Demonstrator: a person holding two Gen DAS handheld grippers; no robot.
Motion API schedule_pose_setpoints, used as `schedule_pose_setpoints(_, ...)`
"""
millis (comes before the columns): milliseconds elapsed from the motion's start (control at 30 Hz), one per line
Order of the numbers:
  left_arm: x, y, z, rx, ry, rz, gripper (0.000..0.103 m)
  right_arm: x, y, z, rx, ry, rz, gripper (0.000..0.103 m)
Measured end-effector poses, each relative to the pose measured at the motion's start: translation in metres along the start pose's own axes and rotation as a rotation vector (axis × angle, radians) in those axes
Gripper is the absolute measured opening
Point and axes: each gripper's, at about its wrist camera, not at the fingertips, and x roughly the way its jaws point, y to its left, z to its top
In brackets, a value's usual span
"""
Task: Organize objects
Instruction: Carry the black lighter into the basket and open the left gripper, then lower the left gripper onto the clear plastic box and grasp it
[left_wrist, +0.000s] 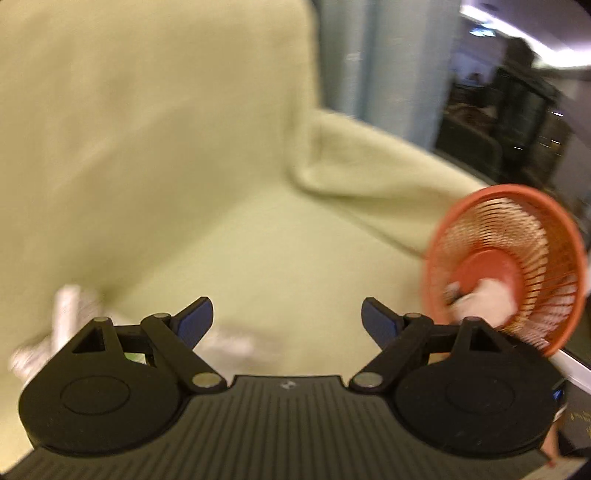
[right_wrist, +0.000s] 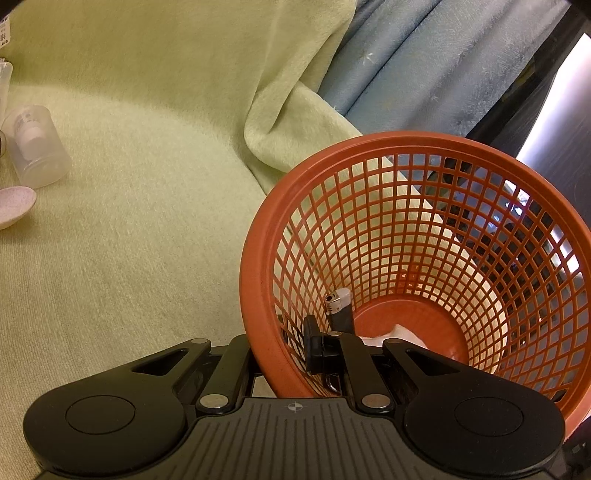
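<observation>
Right gripper (right_wrist: 286, 350) is pinching the basket (right_wrist: 258, 236) rim, tilting it. Left gripper (left_wrist: 287, 321) is gaping wide, empty. We are steadying the basket so nothing spills.

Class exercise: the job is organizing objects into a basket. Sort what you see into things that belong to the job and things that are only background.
Job:
orange basket, clamped at its rim by the right gripper
lighter inside it
clear bottle
pink spoon
left gripper, open and empty

Background:
green blanket
blue curtain
</observation>
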Motion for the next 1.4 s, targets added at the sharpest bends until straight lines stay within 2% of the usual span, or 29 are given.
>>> schedule_pose_setpoints(167,-0.004,0.038,-0.030,-0.087,0.029,0.072,0.084,0.003,-0.002,0.000,0.000,0.002,-0.001,0.005)
schedule_pose_setpoints(267,-0.005,0.048,-0.044,-0.089,0.048,0.101,0.084,0.003,-0.003,0.000,0.000,0.003,-0.001,0.005)
schedule_pose_setpoints(500,0.005,0.049,-0.071,-0.060,0.086,0.101,0.083,0.004,-0.004,0.000,-0.002,0.003,-0.001,0.005)
schedule_pose_setpoints(633,0.012,0.046,-0.082,-0.055,0.102,0.093,0.079,0.004,-0.004,0.000,-0.006,0.005,-0.002,0.005)
schedule_pose_setpoints(767,0.022,0.037,-0.077,0.001,0.091,0.127,0.077,0.004,-0.004,0.000,-0.006,0.005,-0.002,0.005)
schedule_pose_setpoints(900,0.035,0.028,-0.072,0.134,0.095,0.183,0.066,0.004,-0.004,0.000,-0.006,0.005,-0.001,0.005)
schedule_pose_setpoints(1000,0.044,0.025,-0.069,0.190,0.098,0.193,0.060,0.004,-0.005,-0.001,-0.006,0.004,-0.001,0.005)
schedule_pose_setpoints(1067,0.049,0.024,-0.067,0.212,0.099,0.192,0.053,0.004,-0.005,-0.001,-0.007,0.005,-0.001,0.005)
schedule_pose_setpoints(1100,0.051,0.024,-0.065,0.221,0.103,0.191,0.045,0.004,-0.005,-0.001,-0.007,0.005,-0.001,0.005)
schedule_pose_setpoints(1233,0.054,0.024,-0.061,0.236,0.114,0.199,0.038,0.004,-0.006,-0.002,-0.007,0.005,0.000,0.005)
schedule_pose_setpoints(1333,0.047,0.030,-0.058,0.198,0.102,0.198,0.032,0.004,-0.006,-0.002,-0.008,0.004,-0.001,0.005)
schedule_pose_setpoints(1400,0.041,0.035,-0.056,0.158,0.095,0.192,0.031,0.004,-0.006,-0.002,-0.008,0.004,-0.001,0.005)
